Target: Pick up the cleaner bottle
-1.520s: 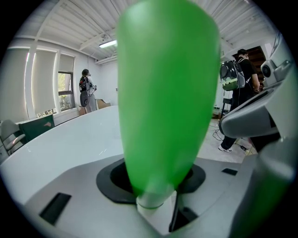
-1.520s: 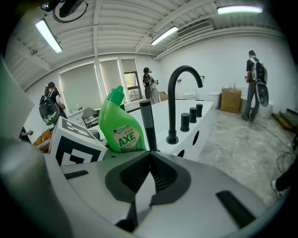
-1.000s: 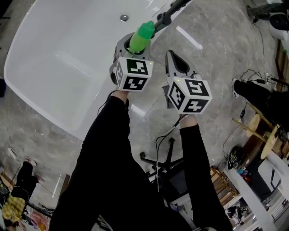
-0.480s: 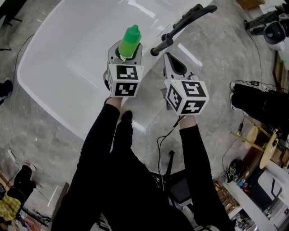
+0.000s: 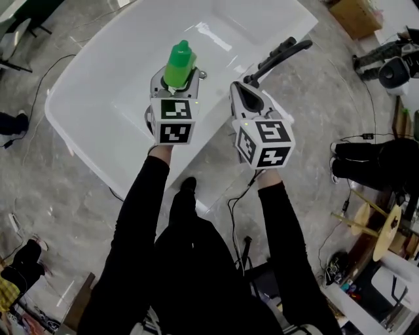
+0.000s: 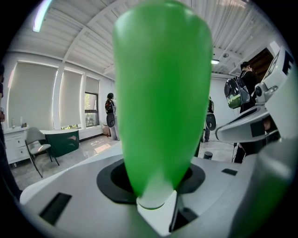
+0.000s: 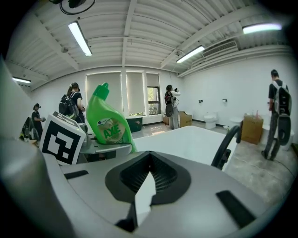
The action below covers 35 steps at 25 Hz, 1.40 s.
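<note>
Tub point(image 5: 98, 78): white, on the grey floor point(image 5: 308, 105), lying under and to the left of both tools.
Left sleeve point(image 5: 147, 196): black, running up to the left tool from below.
Left cube point(image 5: 171, 121): marker cube at the rear of the left tool; in the right gripper view it shows at the left point(image 7: 60, 139), just beside the bottle.
Left tool point(image 5: 175, 84): jaws set fairly wide and clamped on the bottle, over the tub.
Bottle point(image 5: 179, 62): green cleaner bottle, upright between the left tool's jaws, cap up. It fills the middle of the left gripper view point(image 6: 160, 93). From the right tool it stands to the left point(image 7: 108, 123), with "AXE" on its label.
Right tool point(image 5: 241, 91): just right of the left tool and apart from it, jaws drawn together to a point with nothing between them. It is clear of the bottle.
Right cube point(image 5: 265, 142): marker cube at the rear of the right tool.
Right sleeve point(image 5: 278, 216): black, below the right cube.
Handle point(image 5: 278, 55): black curved bar ahead and right of the right tool, at the tub's edge; seen also in the right gripper view point(image 7: 228, 144).
Box point(image 5: 357, 14): cardboard, on the floor, well beyond the right tool to the right.
Person point(image 7: 278, 116): stands with a backpack, far right of the right tool.
</note>
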### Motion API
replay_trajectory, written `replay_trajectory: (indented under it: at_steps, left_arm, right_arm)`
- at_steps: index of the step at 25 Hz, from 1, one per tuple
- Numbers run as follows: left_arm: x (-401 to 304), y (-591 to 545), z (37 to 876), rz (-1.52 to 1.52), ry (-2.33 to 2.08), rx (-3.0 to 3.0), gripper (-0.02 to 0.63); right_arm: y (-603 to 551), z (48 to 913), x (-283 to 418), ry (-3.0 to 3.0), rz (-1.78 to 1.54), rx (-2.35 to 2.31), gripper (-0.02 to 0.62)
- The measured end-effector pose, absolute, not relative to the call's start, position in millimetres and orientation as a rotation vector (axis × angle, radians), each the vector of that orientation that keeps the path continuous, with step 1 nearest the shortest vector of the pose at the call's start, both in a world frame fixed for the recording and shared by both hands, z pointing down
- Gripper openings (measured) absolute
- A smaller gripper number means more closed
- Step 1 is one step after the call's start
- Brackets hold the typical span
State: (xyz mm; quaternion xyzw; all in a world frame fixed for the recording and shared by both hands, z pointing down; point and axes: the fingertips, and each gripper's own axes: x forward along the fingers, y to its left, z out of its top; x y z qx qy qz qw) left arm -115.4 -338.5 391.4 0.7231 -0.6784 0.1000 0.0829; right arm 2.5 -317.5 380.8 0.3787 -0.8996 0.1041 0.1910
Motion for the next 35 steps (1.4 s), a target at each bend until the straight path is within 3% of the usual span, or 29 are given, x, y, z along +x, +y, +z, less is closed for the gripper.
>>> replay_trajectory:
  at_steps: [17,35]
  left_arm:
    - [-202.7,-271.2,336.6,0.217,-2.275,1.922,0.193]
    - [-314.5,-180.1,309.0,0.194,-2.519,1.574,0.193]
  right_arm:
    - [-291.2,328.3,-65.6,-2.649,0.139,0.807,0.002]
    - [-245.2,309.7,-191.6,-2.756,0.050,0.401,0.002]
